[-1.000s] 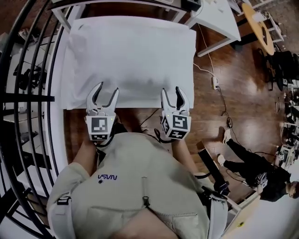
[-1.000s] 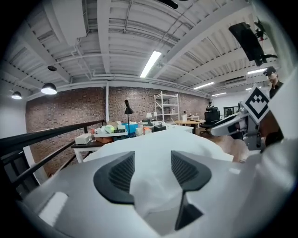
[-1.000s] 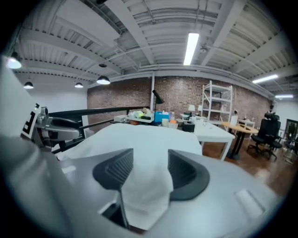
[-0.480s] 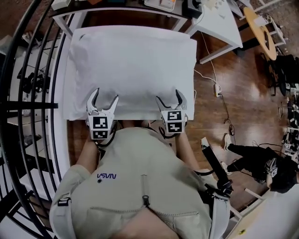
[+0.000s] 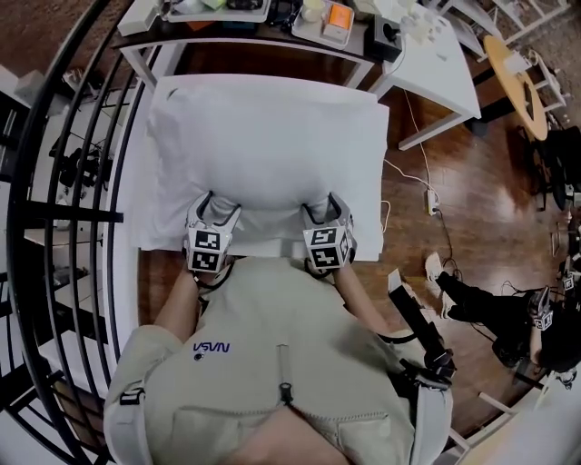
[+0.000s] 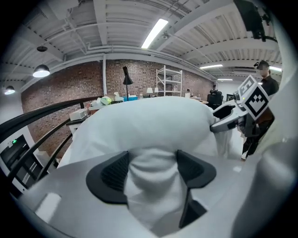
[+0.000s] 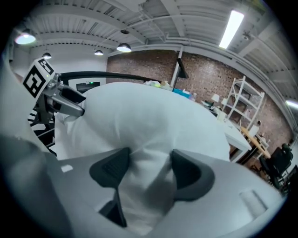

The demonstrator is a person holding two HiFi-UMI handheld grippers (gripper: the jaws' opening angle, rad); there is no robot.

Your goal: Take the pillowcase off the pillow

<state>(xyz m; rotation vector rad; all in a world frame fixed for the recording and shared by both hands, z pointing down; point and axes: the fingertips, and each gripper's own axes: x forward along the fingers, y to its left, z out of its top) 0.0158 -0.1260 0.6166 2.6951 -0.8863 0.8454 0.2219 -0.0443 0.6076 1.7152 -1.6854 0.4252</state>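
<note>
A plump white pillow in its pillowcase (image 5: 272, 136) lies on a white table (image 5: 125, 281) in front of me. Both grippers are pushed into its near edge. My left gripper (image 5: 213, 211) has just been closing, and a bunched fold of pillow (image 6: 149, 121) sits pinched between its black pads (image 6: 114, 173). My right gripper (image 5: 327, 207) has also just been closing and squeezes a fold of the pillow (image 7: 153, 121) between its pads (image 7: 186, 171). Each gripper view shows the other gripper at the side: the right gripper (image 6: 237, 116) and the left gripper (image 7: 51, 95).
A black curved railing (image 5: 54, 218) runs along the left. Behind the pillow stands a cluttered table (image 5: 272, 14), with a white table (image 5: 436, 54) to its right. A cable and power strip (image 5: 431, 195) lie on the wood floor. A person (image 5: 508, 318) is at lower right.
Both grippers have come down and forward from above the pillow's near edge into it. Their jaws now hold folds of the pillow.
</note>
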